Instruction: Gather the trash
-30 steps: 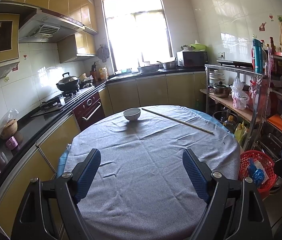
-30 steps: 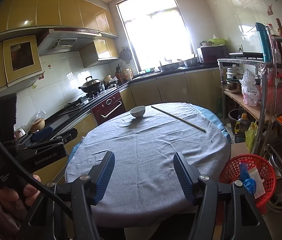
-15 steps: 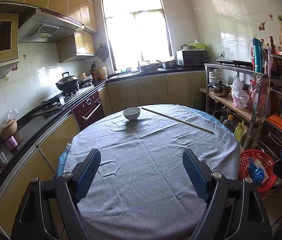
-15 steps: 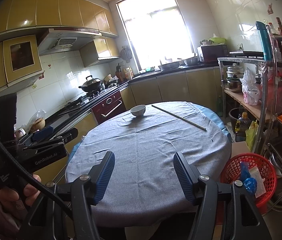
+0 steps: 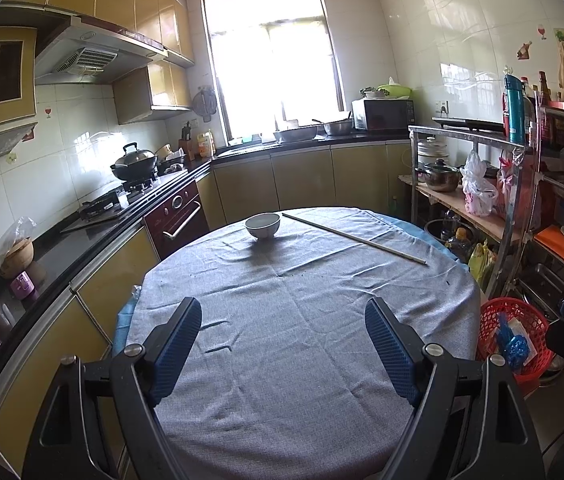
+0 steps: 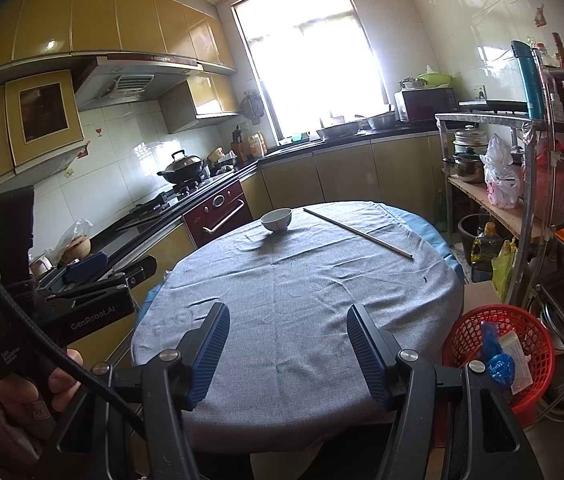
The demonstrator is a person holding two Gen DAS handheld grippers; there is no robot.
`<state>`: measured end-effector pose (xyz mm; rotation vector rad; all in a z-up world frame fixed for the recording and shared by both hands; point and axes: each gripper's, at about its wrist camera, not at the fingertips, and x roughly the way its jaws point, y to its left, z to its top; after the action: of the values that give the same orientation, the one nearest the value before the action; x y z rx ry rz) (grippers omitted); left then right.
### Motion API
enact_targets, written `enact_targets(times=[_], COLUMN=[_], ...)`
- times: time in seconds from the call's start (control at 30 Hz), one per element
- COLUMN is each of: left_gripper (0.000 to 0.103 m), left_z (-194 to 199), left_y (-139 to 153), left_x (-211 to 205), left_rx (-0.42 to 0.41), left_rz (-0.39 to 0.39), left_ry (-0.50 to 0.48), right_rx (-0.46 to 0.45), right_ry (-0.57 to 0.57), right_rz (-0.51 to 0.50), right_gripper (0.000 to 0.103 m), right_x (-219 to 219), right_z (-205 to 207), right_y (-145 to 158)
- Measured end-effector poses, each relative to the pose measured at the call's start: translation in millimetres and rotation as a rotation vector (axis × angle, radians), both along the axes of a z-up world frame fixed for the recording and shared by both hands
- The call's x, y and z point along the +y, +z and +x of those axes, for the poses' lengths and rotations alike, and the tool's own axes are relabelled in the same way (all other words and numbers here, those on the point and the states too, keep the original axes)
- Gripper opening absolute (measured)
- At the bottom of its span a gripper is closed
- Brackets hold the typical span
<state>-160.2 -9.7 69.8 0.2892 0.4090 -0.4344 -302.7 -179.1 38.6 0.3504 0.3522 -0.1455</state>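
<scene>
Nothing has moved since the earlier frames: both grippers hold the same pose at the table's near edge, pointing slightly downward across the cloth (image 5: 289,340). Left gripper (image 5: 283,314), held in a hand (image 6: 30,396) at the left of the right-wrist view, has its fingers wide apart and empty; right gripper (image 6: 287,322) has its fingers apart, narrower, also empty. Open cloth runs ahead to the bowl (image 5: 262,225) and stick (image 5: 353,239) at the far edge, and the red basket (image 6: 499,356) with trash sits on the floor just beside the table's right edge.
</scene>
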Motion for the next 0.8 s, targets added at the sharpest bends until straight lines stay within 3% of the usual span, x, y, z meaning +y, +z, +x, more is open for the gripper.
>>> enact_targets(times=[0.8], left_gripper=[0.084], left_z=[2.8], left_y=[-1.5], left_x=[-7.6], left_rx=[0.021], left_rz=[0.025], left_ry=[-0.01], right_rx=[0.005], right_ry=[0.002], right_rz=[0.005], right_gripper=[0.065], right_x=[-0.5], right_z=[1.6], right_y=[-3.8])
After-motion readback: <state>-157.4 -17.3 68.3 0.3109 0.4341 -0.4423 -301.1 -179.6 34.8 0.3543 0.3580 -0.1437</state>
